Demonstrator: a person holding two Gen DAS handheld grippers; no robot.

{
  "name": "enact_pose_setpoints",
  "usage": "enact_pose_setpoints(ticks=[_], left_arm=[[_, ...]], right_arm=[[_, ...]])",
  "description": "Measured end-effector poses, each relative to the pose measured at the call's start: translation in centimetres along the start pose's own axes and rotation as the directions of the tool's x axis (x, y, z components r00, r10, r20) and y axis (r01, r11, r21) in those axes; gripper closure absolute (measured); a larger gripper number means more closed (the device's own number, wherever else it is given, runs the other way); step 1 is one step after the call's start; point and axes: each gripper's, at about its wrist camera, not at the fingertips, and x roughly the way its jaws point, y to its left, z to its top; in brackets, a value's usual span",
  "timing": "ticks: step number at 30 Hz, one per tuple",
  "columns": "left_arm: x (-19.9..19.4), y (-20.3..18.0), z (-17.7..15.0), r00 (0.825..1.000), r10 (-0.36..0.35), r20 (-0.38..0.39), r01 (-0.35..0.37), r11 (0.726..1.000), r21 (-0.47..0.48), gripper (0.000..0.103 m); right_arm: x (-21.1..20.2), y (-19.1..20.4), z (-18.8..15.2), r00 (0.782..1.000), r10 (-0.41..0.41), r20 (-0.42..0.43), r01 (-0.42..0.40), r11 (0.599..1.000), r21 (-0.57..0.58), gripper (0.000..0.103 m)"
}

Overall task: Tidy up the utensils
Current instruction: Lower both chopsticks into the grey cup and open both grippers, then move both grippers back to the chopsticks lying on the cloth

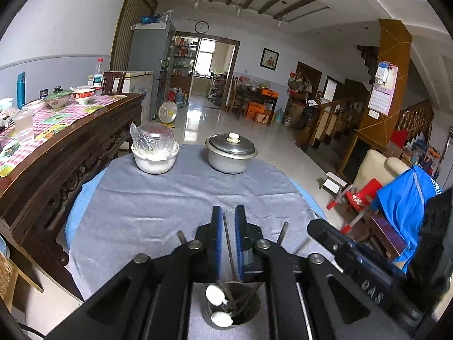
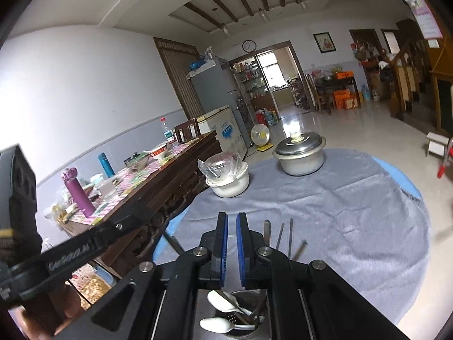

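Note:
A metal utensil cup [image 1: 243, 308] stands on the grey cloth just under my left gripper [image 1: 228, 218], with two white spoons [image 1: 214, 294] in it. A thin metal chopstick [image 1: 228, 243] rises from the cup between the blue pads; a slim gap shows on each side, so the jaws are open around it. In the right wrist view the same cup [image 2: 249, 297] sits below my right gripper [image 2: 232, 226], shut with nothing between its pads. Several metal handles [image 2: 280, 235] stick up behind its right finger. White spoons [image 2: 216, 324] lie in the cup.
The round table's grey cloth [image 1: 170, 198] carries a white bowl with a wrapped dish [image 1: 155, 155] and a lidded metal pot [image 1: 230, 153] at the far side. A cluttered wooden table [image 1: 70, 147] stands close on the left. A red child's chair [image 1: 356, 198] is to the right.

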Motion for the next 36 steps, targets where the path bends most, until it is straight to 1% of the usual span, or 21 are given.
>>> enact_pose_setpoints(ticks=[1, 2, 4, 5, 6, 8, 11, 12, 13, 14, 16, 19, 20, 24, 27, 31, 33, 36], left_arm=[[-0.5, 0.0, -0.1, 1.0, -0.001, 0.007, 0.001, 1.0, 0.002, 0.085], [-1.2, -0.1, -0.1, 1.0, 0.004, 0.023, -0.005, 1.0, 0.01, 0.079], [-2.5, -0.6, 0.0, 0.998, 0.03, 0.058, -0.033, 0.999, 0.039, 0.069], [-3.3, -0.8, 0.0, 0.996, 0.054, 0.075, -0.058, 0.997, 0.056, 0.056], [-3.6, -1.0, -0.1, 0.994, 0.07, 0.085, -0.075, 0.995, 0.064, 0.046], [-4.9, -1.1, -0.5, 0.989, 0.094, 0.115, -0.103, 0.992, 0.076, 0.04], [-6.3, -1.0, -1.6, 0.981, 0.142, 0.134, -0.153, 0.985, 0.075, 0.03], [-6.8, -0.8, -2.1, 0.979, 0.152, 0.137, -0.163, 0.984, 0.07, 0.028], [-7.0, -0.6, -2.4, 0.978, 0.157, 0.138, -0.168, 0.984, 0.067, 0.027], [-7.5, -0.3, -3.0, 0.976, 0.166, 0.139, -0.176, 0.982, 0.063, 0.027], [-8.1, 0.1, -3.8, 0.972, 0.19, 0.136, -0.2, 0.978, 0.061, 0.025], [-8.8, 0.6, -4.8, 0.968, 0.215, 0.126, -0.226, 0.971, 0.078, 0.024], [-9.0, 0.8, -5.1, 0.964, 0.232, 0.129, -0.244, 0.966, 0.086, 0.023], [-9.6, 2.6, -5.9, 0.938, 0.31, 0.151, -0.326, 0.941, 0.093, 0.022], [-9.6, 4.4, -6.4, 0.921, 0.362, 0.146, -0.375, 0.924, 0.073, 0.022], [-9.3, 7.4, -7.1, 0.893, 0.434, 0.116, -0.441, 0.897, 0.04, 0.022], [-8.8, 8.7, -7.4, 0.886, 0.454, 0.091, -0.458, 0.889, 0.027, 0.022], [-7.9, 10.5, -7.7, 0.88, 0.472, 0.053, -0.473, 0.881, 0.009, 0.022]], right_arm=[[-0.4, -0.1, 0.2, 1.0, 0.004, 0.006, -0.004, 1.0, 0.012, 0.096], [-0.9, -0.2, 0.4, 1.0, 0.01, 0.023, -0.011, 1.0, 0.025, 0.096], [-2.4, -0.5, 1.1, 0.997, 0.024, 0.069, -0.028, 0.998, 0.051, 0.095], [-3.2, -0.5, 1.4, 0.995, 0.031, 0.09, -0.037, 0.997, 0.063, 0.095], [-4.0, -0.5, 1.6, 0.993, 0.036, 0.115, -0.044, 0.996, 0.074, 0.095], [-5.2, -0.5, 2.0, 0.988, 0.031, 0.15, -0.043, 0.996, 0.076, 0.093], [-6.6, -0.9, 1.6, 0.983, -0.014, 0.181, 0.0, 0.997, 0.076, 0.087], [-7.1, -1.3, 1.3, 0.982, -0.029, 0.189, 0.012, 0.996, 0.089, 0.082], [-7.4, -1.6, 1.2, 0.981, -0.04, 0.19, 0.021, 0.995, 0.098, 0.074], [-7.7, -2.1, 1.0, 0.98, -0.056, 0.191, 0.035, 0.993, 0.112, 0.07], [-8.4, -2.8, 0.7, 0.977, -0.085, 0.196, 0.061, 0.99, 0.126, 0.057], [-9.0, -3.7, 0.5, 0.969, -0.141, 0.205, 0.117, 0.985, 0.125, 0.057], [-9.2, -4.1, 0.5, 0.966, -0.157, 0.206, 0.131, 0.982, 0.133, 0.057], [-9.3, -5.5, 0.4, 0.958, -0.204, 0.2, 0.173, 0.972, 0.16, 0.057], [-9.1, -6.6, 0.2, 0.957, -0.225, 0.185, 0.192, 0.965, 0.18, 0.057], [-8.3, -7.9, -0.3, 0.954, -0.258, 0.151, 0.227, 0.954, 0.195, 0.057], [-7.8, -8.5, -0.4, 0.953, -0.271, 0.133, 0.241, 0.949, 0.203, 0.057], [-7.0, -9.4, -0.6, 0.952, -0.287, 0.109, 0.259, 0.941, 0.217, 0.057]])
